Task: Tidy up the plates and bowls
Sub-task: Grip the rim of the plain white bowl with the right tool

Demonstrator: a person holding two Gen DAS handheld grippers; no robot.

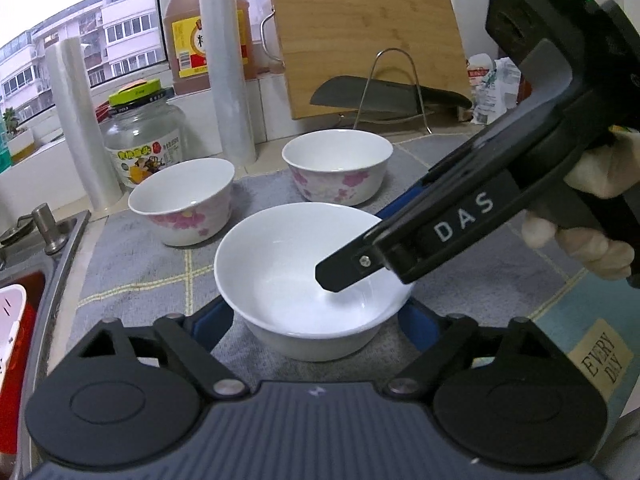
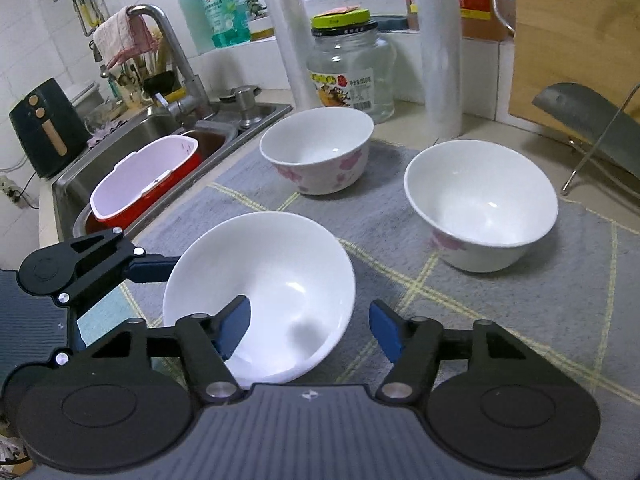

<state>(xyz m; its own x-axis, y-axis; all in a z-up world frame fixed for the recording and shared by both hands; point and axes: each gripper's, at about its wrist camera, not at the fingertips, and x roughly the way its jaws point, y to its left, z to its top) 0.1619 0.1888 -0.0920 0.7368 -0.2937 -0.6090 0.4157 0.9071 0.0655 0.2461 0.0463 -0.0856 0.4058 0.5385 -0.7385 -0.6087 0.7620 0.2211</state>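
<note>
A plain white bowl [image 1: 312, 276] [image 2: 260, 292] stands on a grey mat. My left gripper [image 1: 316, 320] is open, its blue fingers either side of this bowl's base. My right gripper [image 2: 308, 330] is open, straddling the bowl's near rim: one blue finger [image 2: 236, 326] is inside the bowl, the other outside. It reaches in from the right in the left wrist view [image 1: 380, 248]. Two white bowls with pink flowers stand behind: one at the left [image 1: 184, 204] [image 2: 316, 148], one at the right [image 1: 338, 164] [image 2: 480, 204].
A sink [image 2: 132, 136] with a red and white tub [image 2: 144, 180] lies left of the mat [image 2: 500, 312]. Behind the bowls stand a glass jar [image 1: 142, 140], two film rolls [image 1: 226, 60], an oil bottle, a bamboo board [image 1: 368, 40] and a cleaver on a wire rack [image 1: 384, 92].
</note>
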